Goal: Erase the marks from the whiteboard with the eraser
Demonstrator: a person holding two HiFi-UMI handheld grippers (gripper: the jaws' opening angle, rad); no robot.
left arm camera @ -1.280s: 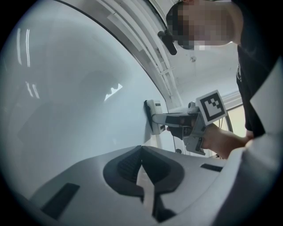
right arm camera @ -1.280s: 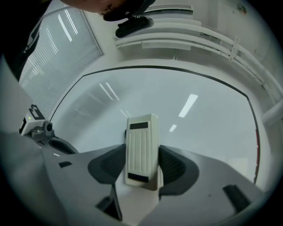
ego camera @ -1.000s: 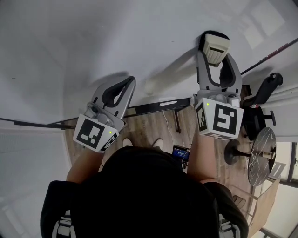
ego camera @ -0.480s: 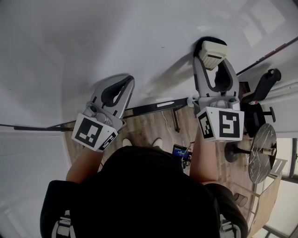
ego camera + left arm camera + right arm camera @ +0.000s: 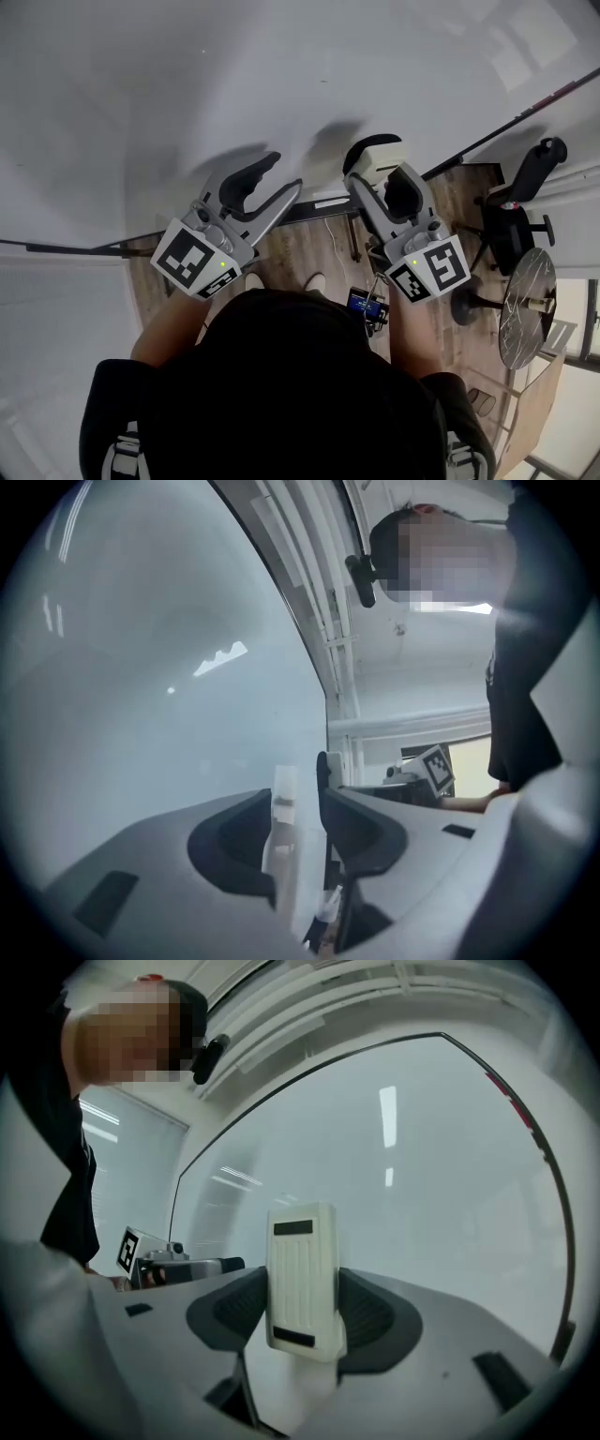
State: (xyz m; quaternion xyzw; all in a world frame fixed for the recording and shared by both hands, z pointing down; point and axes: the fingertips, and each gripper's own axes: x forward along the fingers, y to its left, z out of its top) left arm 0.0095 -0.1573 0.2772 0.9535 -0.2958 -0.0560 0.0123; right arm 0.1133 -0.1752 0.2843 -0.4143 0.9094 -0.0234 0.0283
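The whiteboard (image 5: 234,75) fills the upper head view, and I make out only a tiny speck or two on it. A cream eraser (image 5: 379,160) with a dark felt face is clamped in my right gripper (image 5: 375,176). Its shadow falls apart from it on the board. In the right gripper view the ribbed eraser (image 5: 302,1279) stands upright between both jaws, with the whiteboard (image 5: 422,1185) behind. My left gripper (image 5: 267,186) sits to its left near the board's lower edge. Its jaws are opening and I see nothing gripped between them. A pale blurred strip shows in the left gripper (image 5: 298,785) gap.
The board's dark stand bar (image 5: 309,209) runs below both grippers over a wooden floor. A black office chair (image 5: 530,183) and a round metal stool (image 5: 525,314) stand at the right. A small device with a blue screen (image 5: 364,305) lies near the person's feet.
My right gripper has come down and leftward with the eraser, rolling as it went. The left gripper's jaws have spread apart, and it has shifted slightly right.
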